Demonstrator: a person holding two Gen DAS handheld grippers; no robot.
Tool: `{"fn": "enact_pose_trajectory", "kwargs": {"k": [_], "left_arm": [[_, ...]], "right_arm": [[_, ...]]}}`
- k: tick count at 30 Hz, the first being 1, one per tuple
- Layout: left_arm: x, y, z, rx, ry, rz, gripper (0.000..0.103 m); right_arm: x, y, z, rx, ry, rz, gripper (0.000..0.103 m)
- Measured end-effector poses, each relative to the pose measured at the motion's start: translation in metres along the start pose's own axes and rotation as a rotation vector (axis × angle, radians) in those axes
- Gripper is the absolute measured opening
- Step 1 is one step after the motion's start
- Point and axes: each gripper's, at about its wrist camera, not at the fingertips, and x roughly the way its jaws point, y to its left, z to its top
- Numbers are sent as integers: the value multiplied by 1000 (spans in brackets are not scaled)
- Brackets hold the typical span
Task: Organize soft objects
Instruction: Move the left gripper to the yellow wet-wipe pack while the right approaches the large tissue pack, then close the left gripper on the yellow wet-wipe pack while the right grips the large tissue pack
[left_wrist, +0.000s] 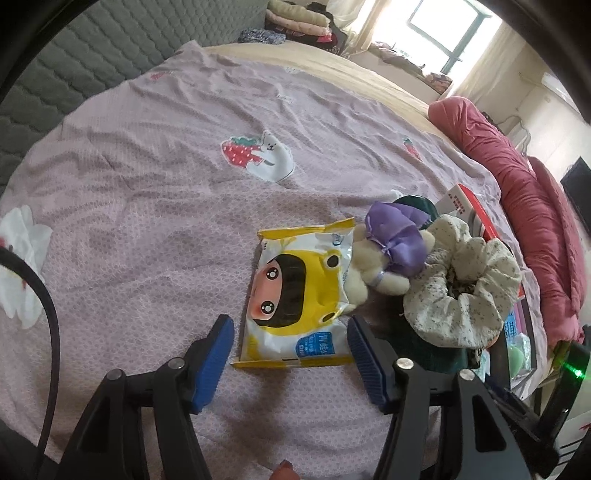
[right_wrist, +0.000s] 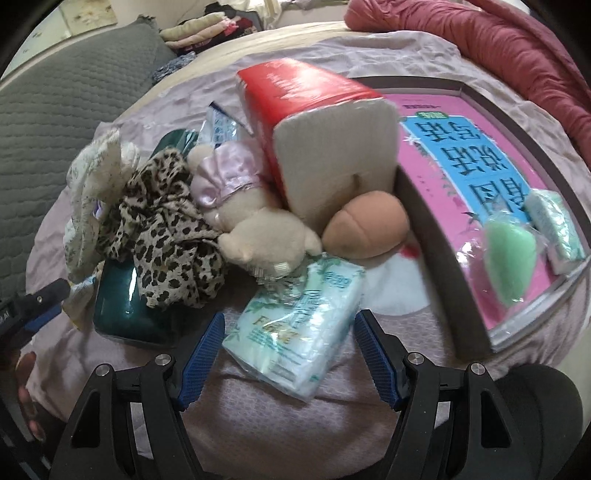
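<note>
A floral scrunchie (left_wrist: 461, 291) and plush bear (left_wrist: 373, 273) crowd the yellow wipes pack (left_wrist: 299, 295), flat on the pink bedsheet (left_wrist: 147, 192). Left gripper (left_wrist: 291, 354) and right gripper (right_wrist: 290, 356) both gape; the right straddles a pale tissue pack (right_wrist: 299, 325).

Yellow wipes pack (left_wrist: 295, 295) lies flat beside piled teddy bear (right_wrist: 255, 221), leopard scrunchie (right_wrist: 166, 236), tissue packs (right_wrist: 295, 317).

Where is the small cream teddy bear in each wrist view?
Left wrist: the teddy bear is right of centre, its lower part lying on the yellow wipes pack.
Right wrist: centre-left, beside the red tissue pack.
Shared landmark: the floral scrunchie.
</note>
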Motion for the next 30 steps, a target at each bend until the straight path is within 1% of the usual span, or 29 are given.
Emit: {"fn": "enact_pose_trajectory", "kwargs": {"k": [2, 6, 9, 13, 19, 23, 28, 30], "left_arm": [[3, 3, 1, -16, 7, -9, 65], [9, 6, 1, -39, 16, -35, 65], [15, 6, 2, -52, 29, -54, 65], [23, 7, 2, -52, 44, -41, 66], [33, 12, 4, -92, 67, -70, 66], [41, 13, 6, -93, 68, -70, 65], [49, 13, 9, -99, 67, -91, 65], [50, 13, 10, -94, 64, -91, 64]], "right_arm": [[4, 2, -1, -14, 1, -12, 77], [12, -5, 0, 10, 12, 1, 78], [12, -5, 1, 10, 5, 7, 78], [15, -3, 2, -2, 5, 4, 78], [21, -1, 3, -1, 10, -3, 78], [24, -1, 3, -12, 8, -12, 78], [25, -4, 2, -10, 0, -4, 76], [24, -6, 2, -11, -4, -6, 72]]}}
